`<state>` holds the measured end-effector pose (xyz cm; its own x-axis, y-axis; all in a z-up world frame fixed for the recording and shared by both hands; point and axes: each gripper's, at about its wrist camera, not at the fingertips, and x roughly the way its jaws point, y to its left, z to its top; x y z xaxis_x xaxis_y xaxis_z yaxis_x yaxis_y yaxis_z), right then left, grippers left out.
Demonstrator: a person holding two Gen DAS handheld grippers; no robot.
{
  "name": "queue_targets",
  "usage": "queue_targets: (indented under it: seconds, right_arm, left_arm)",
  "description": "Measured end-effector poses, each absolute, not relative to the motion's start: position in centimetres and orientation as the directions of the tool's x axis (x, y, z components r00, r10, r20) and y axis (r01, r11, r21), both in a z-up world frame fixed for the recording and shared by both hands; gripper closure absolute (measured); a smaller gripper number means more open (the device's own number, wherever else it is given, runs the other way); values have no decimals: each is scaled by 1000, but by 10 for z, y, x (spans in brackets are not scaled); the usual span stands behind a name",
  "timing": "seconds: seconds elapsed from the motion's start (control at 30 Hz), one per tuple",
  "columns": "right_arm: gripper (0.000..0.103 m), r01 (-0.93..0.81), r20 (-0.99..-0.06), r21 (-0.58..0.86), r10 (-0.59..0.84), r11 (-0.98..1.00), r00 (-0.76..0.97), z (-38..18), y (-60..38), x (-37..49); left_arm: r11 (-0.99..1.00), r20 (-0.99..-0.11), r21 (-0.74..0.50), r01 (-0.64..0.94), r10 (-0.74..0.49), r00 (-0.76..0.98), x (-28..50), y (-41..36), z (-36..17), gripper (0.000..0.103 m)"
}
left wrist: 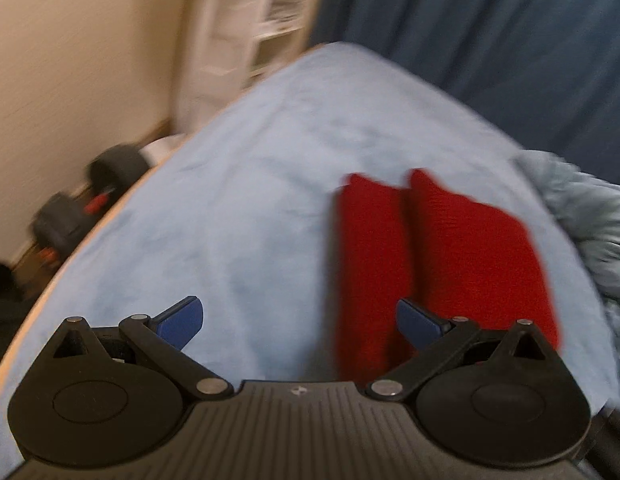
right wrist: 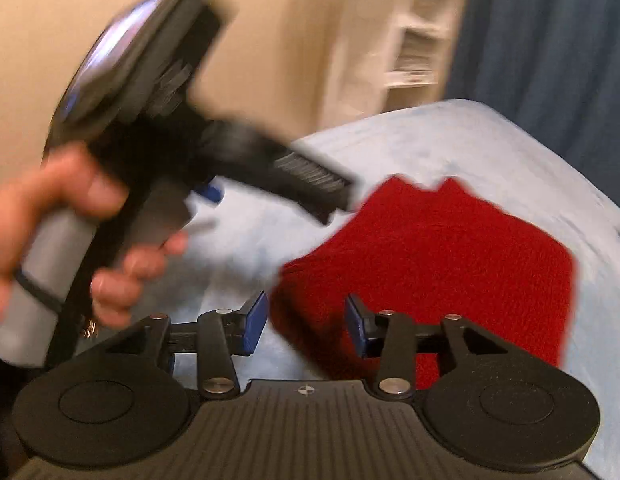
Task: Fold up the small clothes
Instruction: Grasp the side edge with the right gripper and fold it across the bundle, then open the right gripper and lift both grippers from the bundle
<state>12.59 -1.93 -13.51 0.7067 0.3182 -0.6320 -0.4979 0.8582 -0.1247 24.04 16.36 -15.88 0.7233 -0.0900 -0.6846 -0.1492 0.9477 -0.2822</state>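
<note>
A red garment (left wrist: 438, 256) lies on the light blue bed cover (left wrist: 250, 184), folded into two long side-by-side panels. My left gripper (left wrist: 300, 320) is open and empty above the cover, its right fingertip over the garment's near edge. In the right wrist view the same red garment (right wrist: 450, 264) lies ahead. My right gripper (right wrist: 306, 320) is open and empty, its jaws standing over the garment's near left corner. The left gripper's body and the hand holding it (right wrist: 110, 200) show at the left, blurred.
A fluffy pale blue blanket (left wrist: 590, 232) is bunched at the bed's right side. Dark dumbbells (left wrist: 86, 200) lie on the floor left of the bed. A white shelf unit (left wrist: 246, 32) and a dark blue curtain (left wrist: 490, 24) stand behind.
</note>
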Motion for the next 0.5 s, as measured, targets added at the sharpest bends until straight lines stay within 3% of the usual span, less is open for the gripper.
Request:
queue_targets:
  seconds: [0.1,0.17,0.23,0.27,0.37,0.5]
  right_arm:
    - [59,-252,-589,-169,107,953,801,-130,-55,135]
    - [60,-189,-649,-176,31,966,760,-143,-69,152]
    - [66,-217,-736,-159,30,963,677,-165,-72,162]
    - [66,-233,-770,-151,34,961,637,-177,-70,160]
    - [66,-267,-771,-178,35,947,636,-180,-64,148]
    - [66,-266,-785,-91,95,960,612,-151,-76,123]
  left_arm:
    - [960,-666,-271,-70,-135,734,237,149,-157,0]
    - [981,-708,-183,-63,-88,701,240,134,-166,0]
    - [994,-760,-80,-77,-11,650,244,124,-182,0]
    - [993,-776,-85,-82,-14,631,245,125,-188,0]
    - [990,-775,-110,-94,-26,631,237,130,-190,0]
    - [994,-770,-73,-87,-1,638,224,125,-176,0]
